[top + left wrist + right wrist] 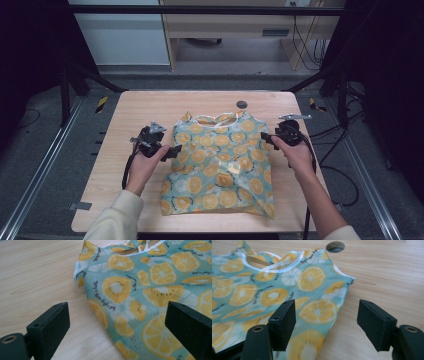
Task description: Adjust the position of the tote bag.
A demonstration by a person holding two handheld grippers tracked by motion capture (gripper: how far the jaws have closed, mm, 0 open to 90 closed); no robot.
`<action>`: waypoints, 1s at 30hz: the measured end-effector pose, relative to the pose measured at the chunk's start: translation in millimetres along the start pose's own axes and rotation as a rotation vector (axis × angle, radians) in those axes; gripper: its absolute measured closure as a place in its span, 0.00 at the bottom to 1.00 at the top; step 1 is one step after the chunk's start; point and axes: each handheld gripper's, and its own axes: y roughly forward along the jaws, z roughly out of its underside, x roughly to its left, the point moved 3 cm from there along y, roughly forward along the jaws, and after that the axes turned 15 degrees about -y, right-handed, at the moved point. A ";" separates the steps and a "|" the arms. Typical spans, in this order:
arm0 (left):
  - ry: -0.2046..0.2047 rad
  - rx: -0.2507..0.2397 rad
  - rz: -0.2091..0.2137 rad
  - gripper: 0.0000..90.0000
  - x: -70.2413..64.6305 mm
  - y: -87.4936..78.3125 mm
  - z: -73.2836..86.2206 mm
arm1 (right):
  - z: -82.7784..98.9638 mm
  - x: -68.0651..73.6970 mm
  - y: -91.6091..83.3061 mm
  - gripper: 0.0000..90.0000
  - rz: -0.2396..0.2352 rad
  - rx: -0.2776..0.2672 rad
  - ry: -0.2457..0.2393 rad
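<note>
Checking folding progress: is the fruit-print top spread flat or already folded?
Partly folded: the top lies flat, neckline up, side edges straight, no sleeves showing.

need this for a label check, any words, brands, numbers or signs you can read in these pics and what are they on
Garment, small dark script printed between the citrus slices, seen in the left gripper view and the right gripper view: too small and blurred to read.
Yellow and black striped marks on the floor: a pattern, no text.
Table: no writing.
Left tool and right tool: no readable label.
</note>
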 end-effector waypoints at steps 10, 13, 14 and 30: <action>0.007 0.006 -0.012 0.07 -1.8 19.9 -14.4 | -7.8 -18.0 50.3 0.35 -0.037 0.086 0.086; -0.027 0.002 -0.002 0.07 3.1 21.7 -15.9 | -7.1 -16.7 54.0 0.41 -0.068 0.077 0.119; -0.042 -0.003 -0.002 0.07 6.8 22.1 -16.6 | -5.9 -14.7 56.8 0.56 -0.100 0.073 0.125; -0.089 0.030 -0.013 0.14 22.5 35.0 -17.0 | -15.6 7.4 35.1 1.00 -0.104 0.019 -0.094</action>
